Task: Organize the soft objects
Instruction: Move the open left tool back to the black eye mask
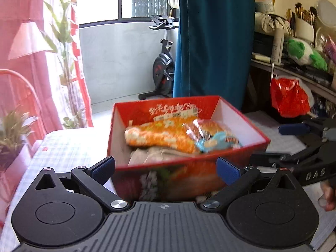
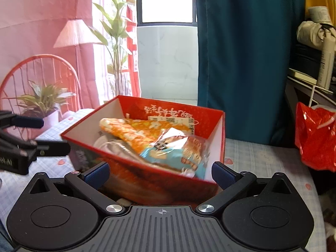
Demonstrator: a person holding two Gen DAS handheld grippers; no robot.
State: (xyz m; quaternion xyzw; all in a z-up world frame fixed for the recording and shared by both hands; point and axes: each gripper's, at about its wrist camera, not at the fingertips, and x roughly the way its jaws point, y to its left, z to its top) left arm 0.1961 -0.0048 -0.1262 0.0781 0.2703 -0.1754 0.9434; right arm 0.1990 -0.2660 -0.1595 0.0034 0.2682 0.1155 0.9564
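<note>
Both tongs stand spread as wide as they go, and neither holds anything. The left gripper (image 1: 166, 169) has its blue pads (image 1: 105, 167) apart on either side of the near wall of a red cardboard box (image 1: 168, 174), clear of it on both sides as far as the blur lets one judge. The right gripper (image 2: 160, 174) is likewise splayed, its pads (image 2: 222, 177) flanking the near corner of the same box (image 2: 147, 180), with nothing pinched between them. In the left wrist view the right gripper (image 1: 294, 129) also shows at the right edge, open, with part of a hand (image 1: 327, 197) below it. The box sits on a pale checked cloth (image 2: 262, 157) dotted with small pink hearts. Inside lies an orange and white knitted piece (image 1: 159, 136), stretched from the left toward the middle, and over its right end a crinkly snack packet (image 2: 176, 153) (light blue and orange, with a shiny silver corner). Beneath them is a crumpled beige cloth (image 1: 155, 155). To the right of the box, well apart, hangs a red plastic bag (image 2: 317, 138).
</note>
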